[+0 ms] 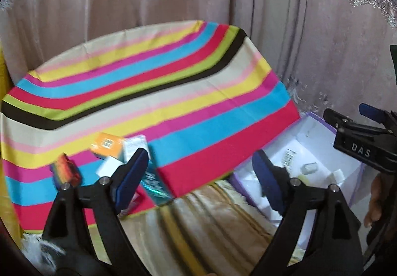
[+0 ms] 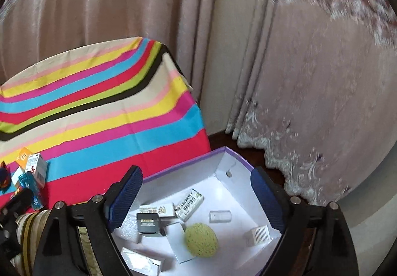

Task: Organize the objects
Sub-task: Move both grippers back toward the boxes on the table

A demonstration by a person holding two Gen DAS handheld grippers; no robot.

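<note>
Blue-padded jaws of both the left gripper (image 1: 201, 176) and right gripper (image 2: 197, 198) are standing apart, gripping nothing. Lower centre, the purple-rimmed box (image 2: 188, 160) is holding several sorted items; farther left, small cartons (image 1: 119, 149) are still waiting on the striped cloth (image 1: 153, 82).
</note>
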